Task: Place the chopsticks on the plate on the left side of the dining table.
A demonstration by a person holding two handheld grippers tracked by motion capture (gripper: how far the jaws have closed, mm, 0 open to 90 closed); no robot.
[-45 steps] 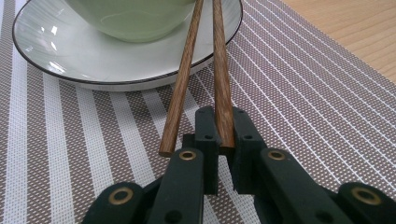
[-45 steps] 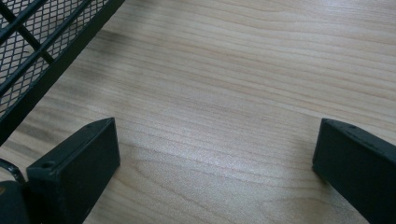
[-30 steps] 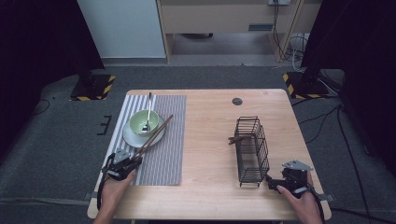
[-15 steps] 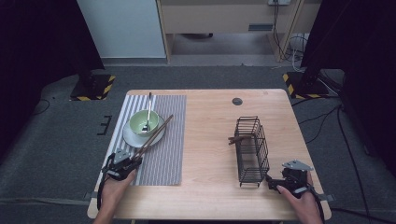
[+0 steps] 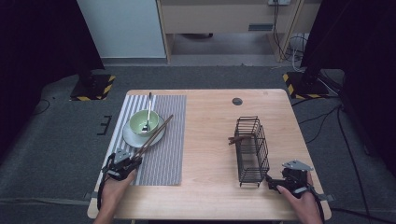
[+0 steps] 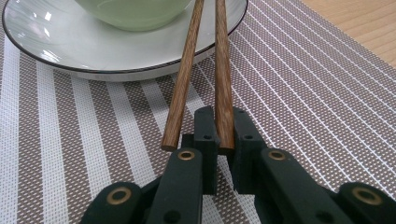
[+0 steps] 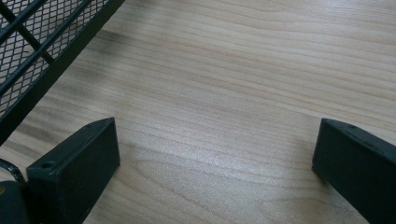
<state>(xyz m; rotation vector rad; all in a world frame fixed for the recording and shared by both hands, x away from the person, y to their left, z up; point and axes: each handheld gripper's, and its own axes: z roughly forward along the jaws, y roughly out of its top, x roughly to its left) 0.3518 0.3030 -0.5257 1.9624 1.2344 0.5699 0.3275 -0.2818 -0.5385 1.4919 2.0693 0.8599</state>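
Two brown wooden chopsticks (image 5: 156, 133) lean from the striped placemat (image 5: 166, 154) up onto a white plate (image 5: 130, 137) that carries a green bowl (image 5: 140, 122). My left gripper (image 5: 135, 158) sits at their near ends. In the left gripper view it (image 6: 224, 137) is shut on the right chopstick (image 6: 223, 84), while the other chopstick (image 6: 182, 88) lies just outside the left jaw. My right gripper (image 5: 270, 178) rests on the table by the near right corner of a black wire basket (image 5: 252, 149). Its jaws (image 7: 215, 154) stand wide open over bare wood.
A metal spoon (image 5: 148, 112) rests in the bowl. A brown wooden piece (image 5: 235, 139) pokes out of the basket's left side. The basket's mesh (image 7: 32, 42) shows at the upper left of the right gripper view. A small black round disc (image 5: 237, 101) sits near the table's far edge.
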